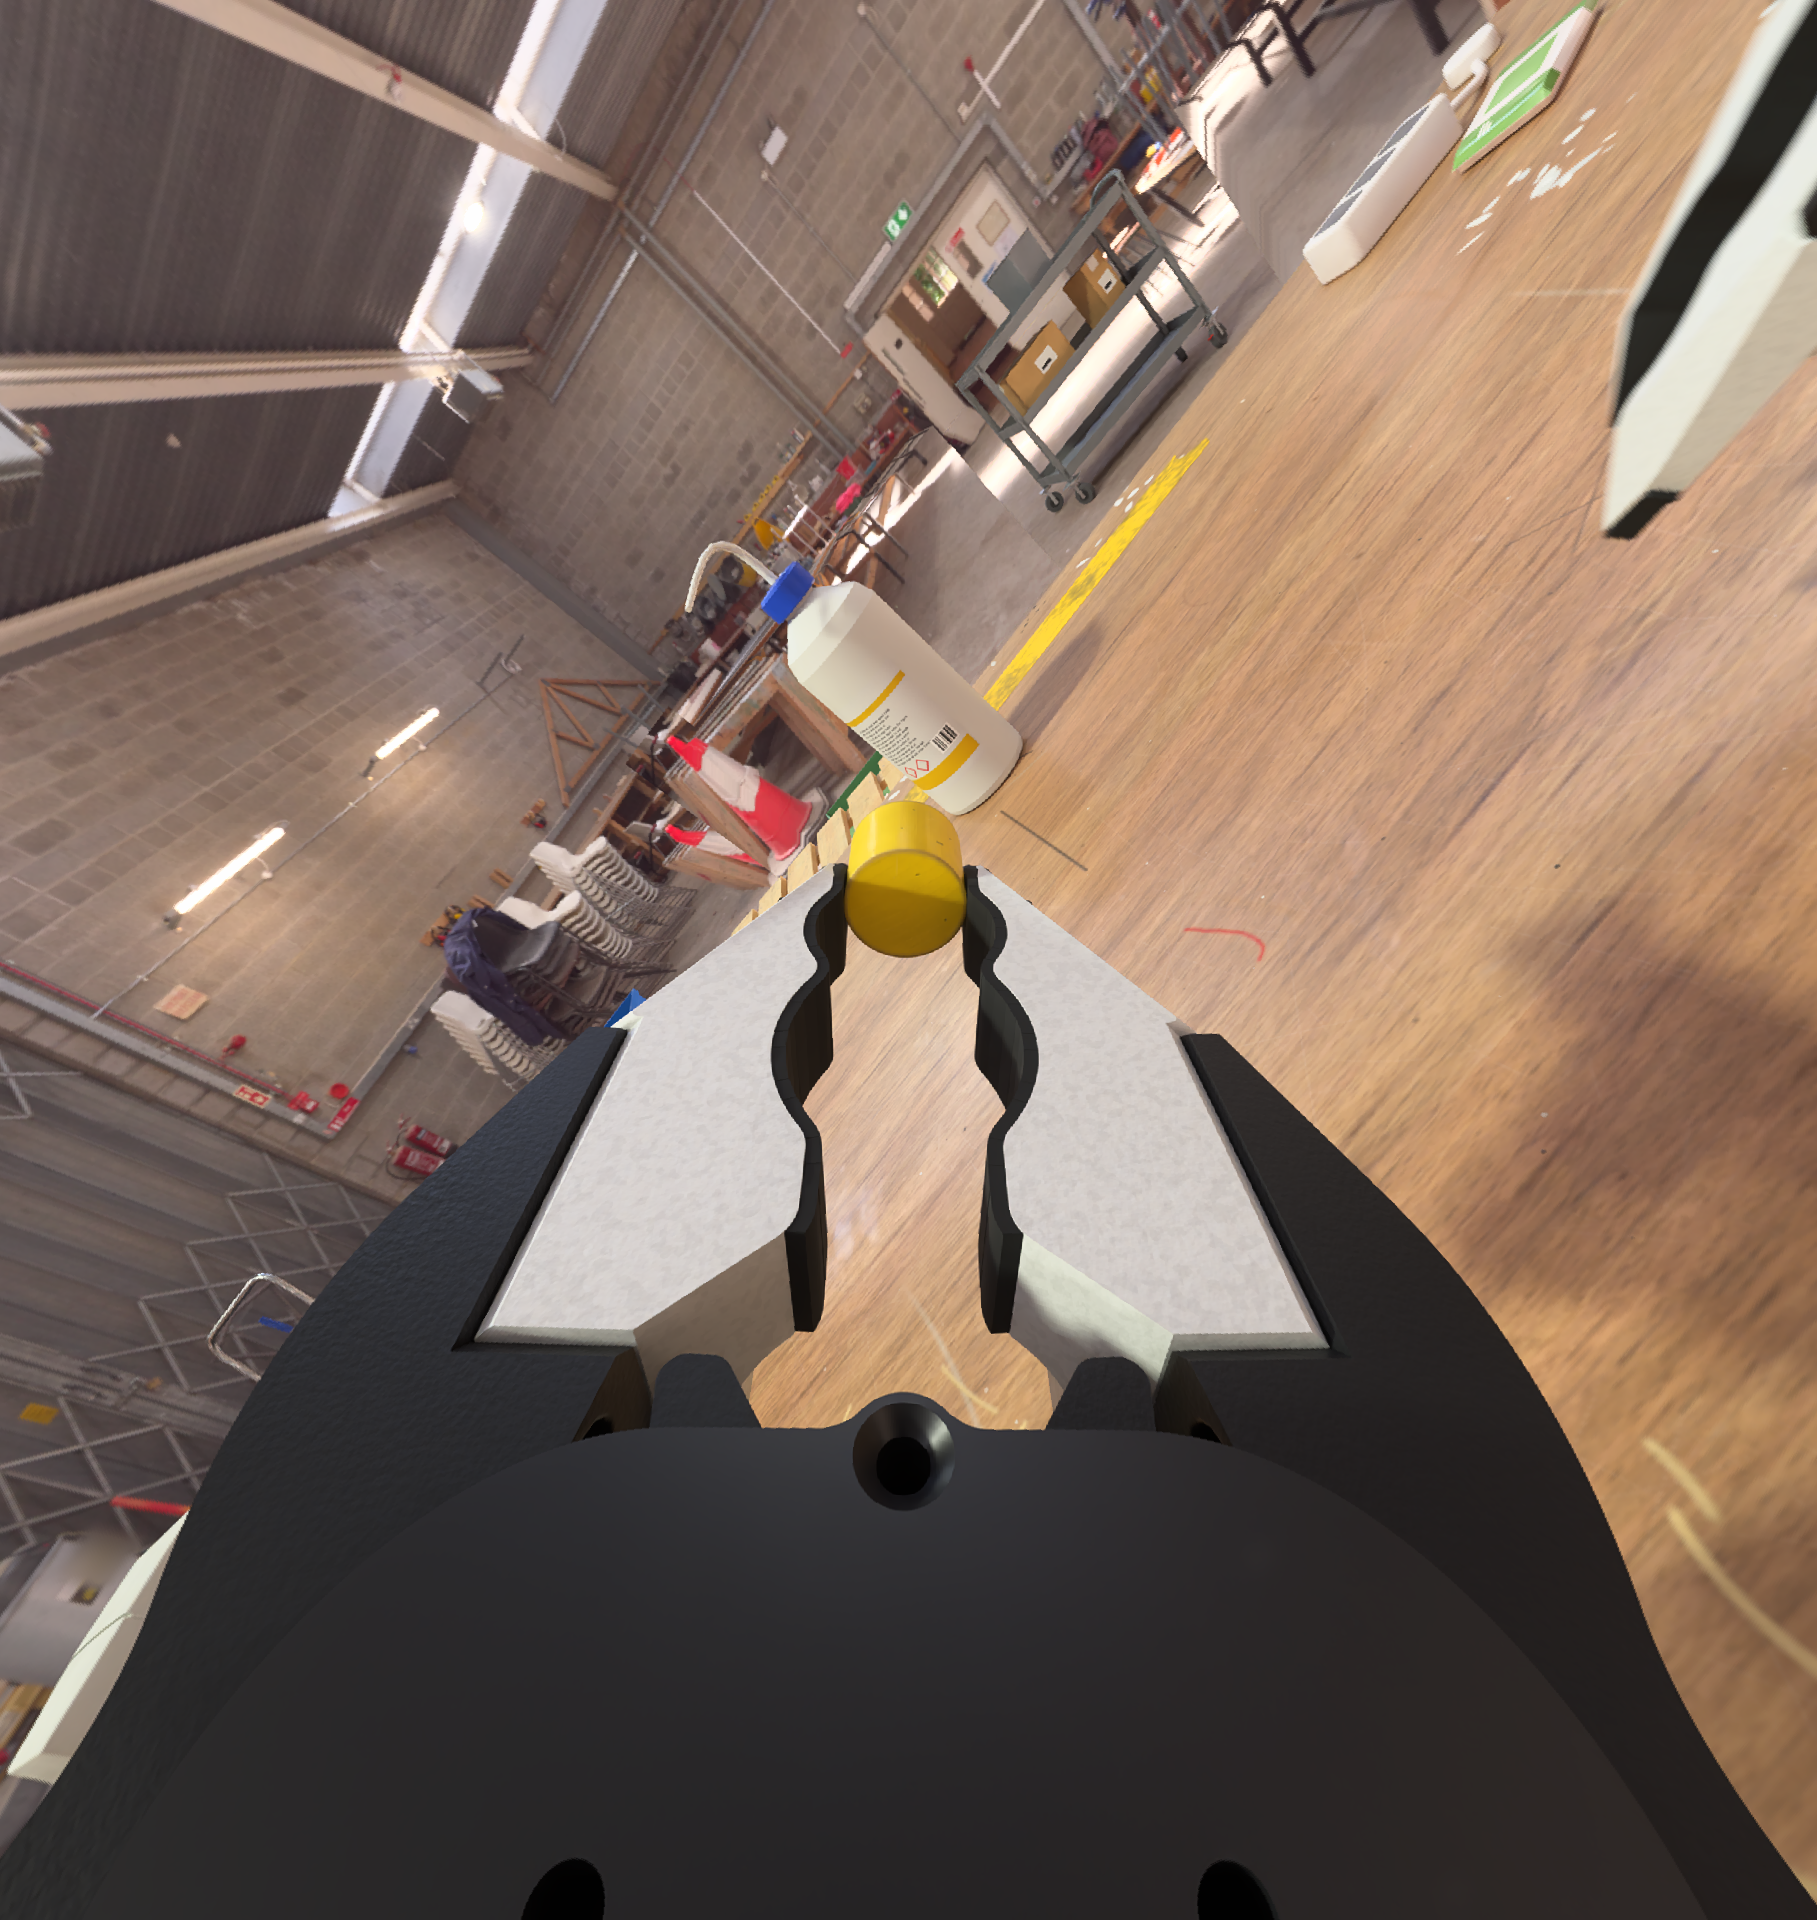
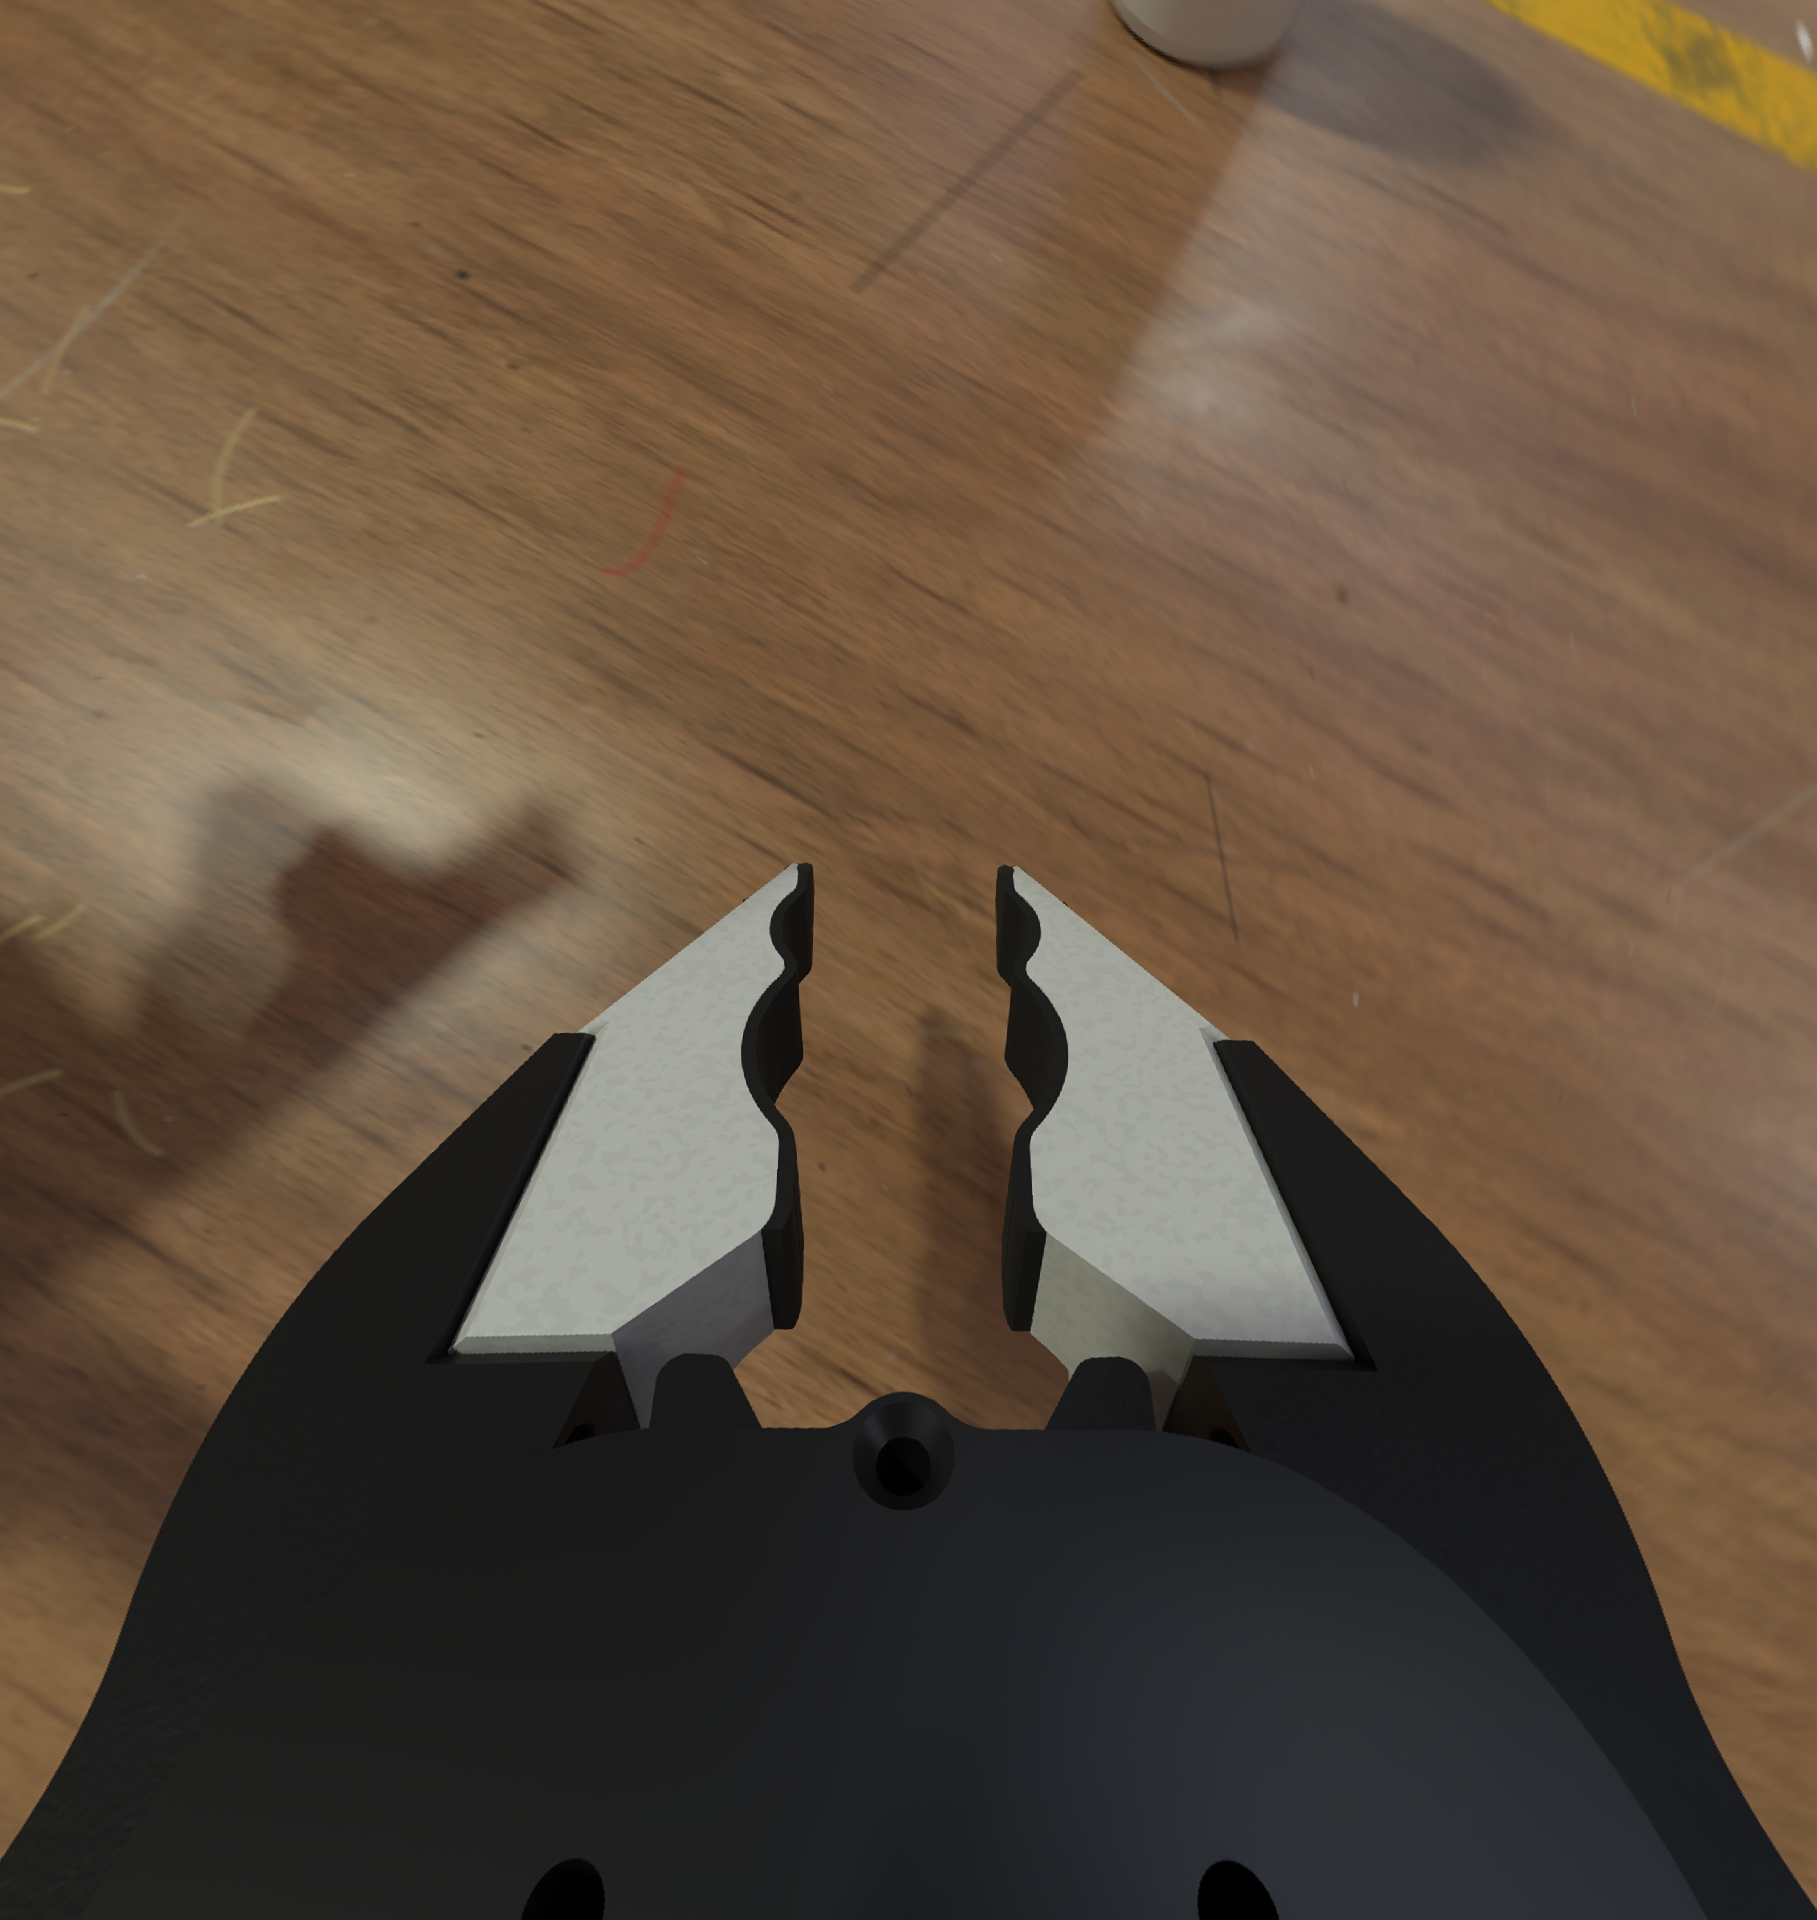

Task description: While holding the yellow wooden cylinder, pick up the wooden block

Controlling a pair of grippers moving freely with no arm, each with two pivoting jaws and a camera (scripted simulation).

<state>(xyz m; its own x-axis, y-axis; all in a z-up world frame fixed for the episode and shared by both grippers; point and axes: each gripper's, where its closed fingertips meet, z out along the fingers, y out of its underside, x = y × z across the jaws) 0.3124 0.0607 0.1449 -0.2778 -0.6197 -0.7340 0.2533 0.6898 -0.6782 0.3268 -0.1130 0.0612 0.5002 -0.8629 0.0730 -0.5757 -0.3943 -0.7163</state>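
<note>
My left gripper (image 1: 904, 878) is shut on the yellow wooden cylinder (image 1: 902, 909), which sits across its fingertips, held above the wooden table (image 1: 1403, 935) with the view tilted. My right gripper (image 2: 904, 883) is open and empty, pointing down at bare table top (image 2: 883, 520). Part of it also shows at the top right of the left wrist view (image 1: 1714, 312). The wooden block is in neither view.
A white squeeze bottle with a blue cap (image 1: 899, 696) stands just beyond the cylinder; its base shows in the right wrist view (image 2: 1205, 26). A yellow stripe (image 2: 1704, 73) runs past it. A white box (image 1: 1387, 192) and a green-and-white board (image 1: 1517, 99) lie far off.
</note>
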